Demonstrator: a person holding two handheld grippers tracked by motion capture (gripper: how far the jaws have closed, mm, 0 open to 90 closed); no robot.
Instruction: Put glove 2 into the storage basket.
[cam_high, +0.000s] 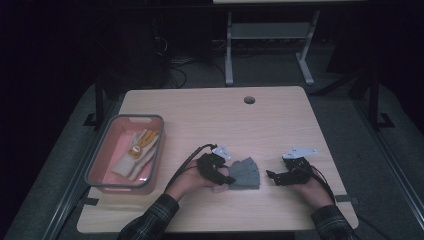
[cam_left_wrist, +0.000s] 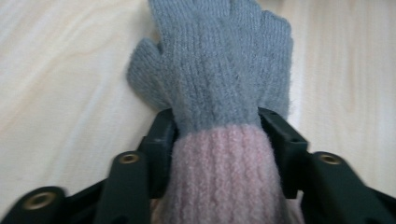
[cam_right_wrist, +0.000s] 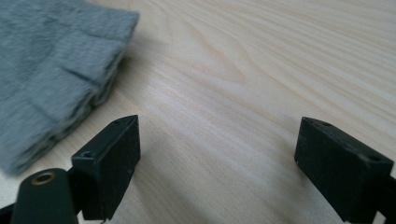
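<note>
Presently, the grey knitted wool glove with a pink ribbed cuff is held at the cuff by the left gripper, jaws closed on it; it lies flat on the pale wooden table, well right of the pink plastic bin. The right gripper is spread wide, holding nothing, just right of the glove. Risk: soft knit may slip free if lifted by the cuff alone. The pink cuff is revealed by the left gripper view; the bin by the high view.

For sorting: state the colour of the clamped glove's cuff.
Pale pink cuff on a grey glove; left gripper view shows it best.

A pink bin holds tan gloves on the table.
</note>
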